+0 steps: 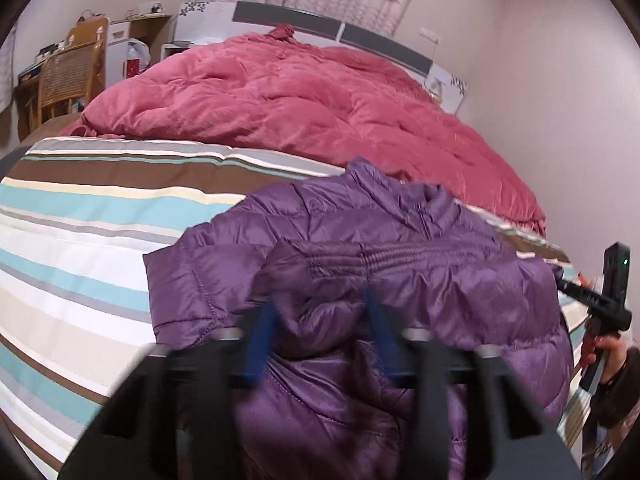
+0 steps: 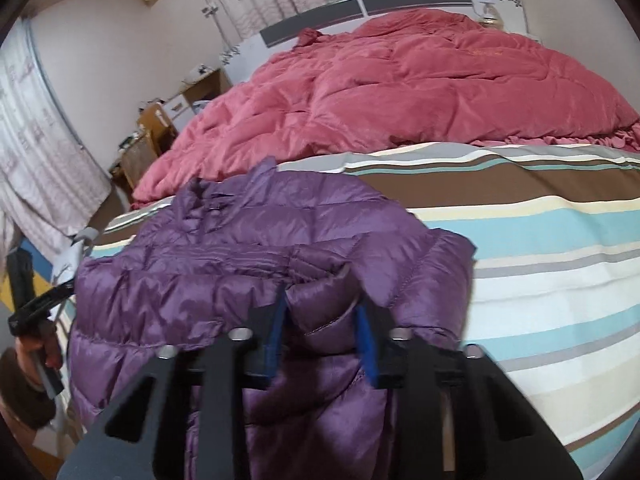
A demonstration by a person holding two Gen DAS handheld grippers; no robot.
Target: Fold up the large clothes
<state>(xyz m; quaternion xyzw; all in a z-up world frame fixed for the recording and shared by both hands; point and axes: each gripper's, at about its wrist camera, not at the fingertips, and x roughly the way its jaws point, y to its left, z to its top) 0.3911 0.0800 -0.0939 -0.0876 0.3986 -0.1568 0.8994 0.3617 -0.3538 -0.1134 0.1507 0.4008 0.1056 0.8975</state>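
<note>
A purple quilted down jacket (image 1: pixel 400 264) lies on the striped bedsheet (image 1: pixel 80 240), collar toward the pink duvet. My left gripper (image 1: pixel 320 320) has its blue fingers closed on a bunched fold of the jacket's near part. In the right wrist view the same jacket (image 2: pixel 240 248) fills the lower left, and my right gripper (image 2: pixel 320 312) is shut on a puffy fold of it. Each gripper shows at the edge of the other's view, held in a hand: the right one (image 1: pixel 604 304) and the left one (image 2: pixel 28 312).
A crumpled pink duvet (image 1: pixel 320 92) covers the far half of the bed, against the headboard (image 1: pixel 360 36). A wicker chair (image 1: pixel 68 76) and desk stand at the far left. A wall (image 1: pixel 560 80) runs along the right. Curtains (image 2: pixel 40 140) hang at the left.
</note>
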